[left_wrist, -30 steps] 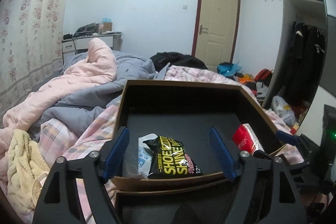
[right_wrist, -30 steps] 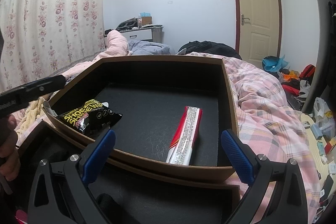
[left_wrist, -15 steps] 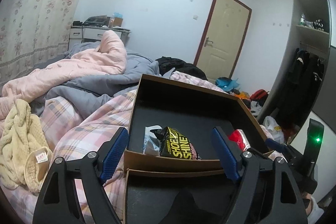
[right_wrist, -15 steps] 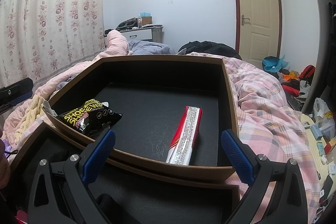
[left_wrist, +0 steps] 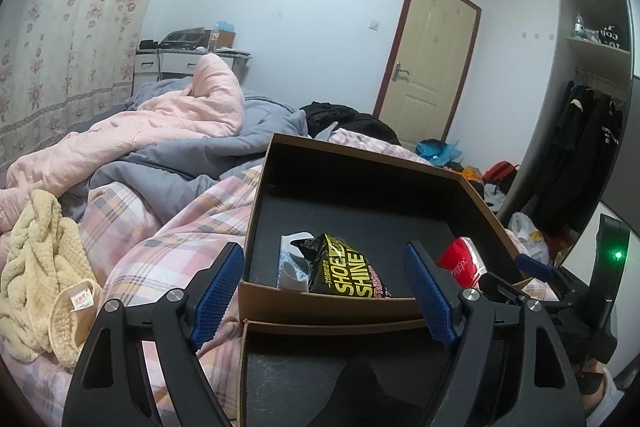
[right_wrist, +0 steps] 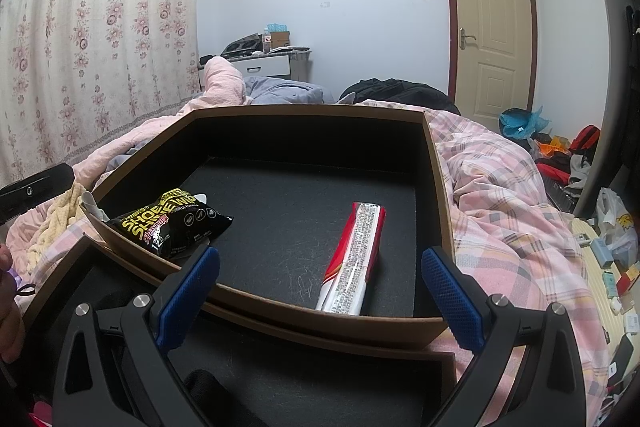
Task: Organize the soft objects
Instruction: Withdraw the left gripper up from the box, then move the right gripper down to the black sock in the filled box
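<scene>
On the bed (left_wrist: 168, 251) the brown box (right_wrist: 434, 179) already holds the black wipes pack (right_wrist: 168, 223) and red packet (right_wrist: 354, 259), while the cream knitted cloth (left_wrist: 40, 263) lies loose left of it. Both the left gripper (left_wrist: 324, 291) and right gripper (right_wrist: 320, 295) stand released, fingers empty. I'd swing the left one over the cloth's bunched middle and pinch deep, so no tail drags over the box wall.

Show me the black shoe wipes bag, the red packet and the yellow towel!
black shoe wipes bag (right_wrist: 170, 221), right wrist view, on its yellow lettering
red packet (right_wrist: 354, 261), right wrist view, on its white printed side
yellow towel (left_wrist: 38, 267), left wrist view, on its bunched middle
</scene>
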The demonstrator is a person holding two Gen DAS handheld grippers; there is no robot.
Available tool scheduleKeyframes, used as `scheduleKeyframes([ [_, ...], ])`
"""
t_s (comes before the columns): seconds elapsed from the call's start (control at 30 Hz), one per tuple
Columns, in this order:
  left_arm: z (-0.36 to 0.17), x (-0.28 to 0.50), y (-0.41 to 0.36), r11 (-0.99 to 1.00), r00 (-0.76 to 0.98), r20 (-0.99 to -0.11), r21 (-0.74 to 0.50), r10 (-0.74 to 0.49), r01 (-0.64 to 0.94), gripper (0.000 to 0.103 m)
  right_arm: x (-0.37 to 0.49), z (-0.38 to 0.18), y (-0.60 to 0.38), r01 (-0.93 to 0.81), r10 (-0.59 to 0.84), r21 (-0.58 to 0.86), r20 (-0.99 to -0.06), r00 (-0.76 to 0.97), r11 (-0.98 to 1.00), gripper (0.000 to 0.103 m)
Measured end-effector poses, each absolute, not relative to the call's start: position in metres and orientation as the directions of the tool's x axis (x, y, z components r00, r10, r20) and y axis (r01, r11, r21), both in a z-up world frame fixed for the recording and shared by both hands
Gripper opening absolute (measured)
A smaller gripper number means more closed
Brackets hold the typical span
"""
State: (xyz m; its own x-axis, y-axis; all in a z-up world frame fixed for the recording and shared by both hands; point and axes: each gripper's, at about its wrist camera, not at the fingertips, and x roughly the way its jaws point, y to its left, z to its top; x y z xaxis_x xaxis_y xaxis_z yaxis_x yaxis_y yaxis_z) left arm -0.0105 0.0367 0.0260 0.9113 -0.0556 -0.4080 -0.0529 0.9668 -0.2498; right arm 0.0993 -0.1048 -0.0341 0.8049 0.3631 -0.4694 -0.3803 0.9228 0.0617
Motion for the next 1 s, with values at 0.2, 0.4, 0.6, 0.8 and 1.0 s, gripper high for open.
scheduleKeyframes([
  [0.2,0.028,-0.015,0.044,0.951,0.918,-0.39,-0.306,-0.078,-0.049,0.079,0.09,-0.03,-0.106,-0.399,0.378,0.043,-0.427,0.822,0.916,0.101],
  [0.4,0.028,-0.018,0.049,0.941,0.92,-0.384,-0.333,-0.078,-0.059,0.079,0.077,-0.017,-0.114,-0.404,0.394,0.041,-0.33,0.858,0.914,0.101],
  [0.6,0.027,-0.016,0.048,0.947,0.92,-0.385,-0.317,-0.072,-0.058,0.079,0.079,-0.009,-0.138,-0.409,0.45,0.192,-0.285,0.846,0.892,0.101],
  [0.8,0.027,-0.019,0.048,0.947,0.922,-0.382,-0.315,-0.068,-0.061,0.079,0.078,-0.008,-0.134,-0.466,0.518,0.227,-0.339,0.785,0.855,0.101],
  [1.0,0.027,-0.018,0.05,0.945,0.921,-0.383,-0.321,-0.065,-0.067,0.079,0.081,-0.012,-0.122,-0.512,0.558,0.234,-0.45,0.697,0.827,0.101],
])
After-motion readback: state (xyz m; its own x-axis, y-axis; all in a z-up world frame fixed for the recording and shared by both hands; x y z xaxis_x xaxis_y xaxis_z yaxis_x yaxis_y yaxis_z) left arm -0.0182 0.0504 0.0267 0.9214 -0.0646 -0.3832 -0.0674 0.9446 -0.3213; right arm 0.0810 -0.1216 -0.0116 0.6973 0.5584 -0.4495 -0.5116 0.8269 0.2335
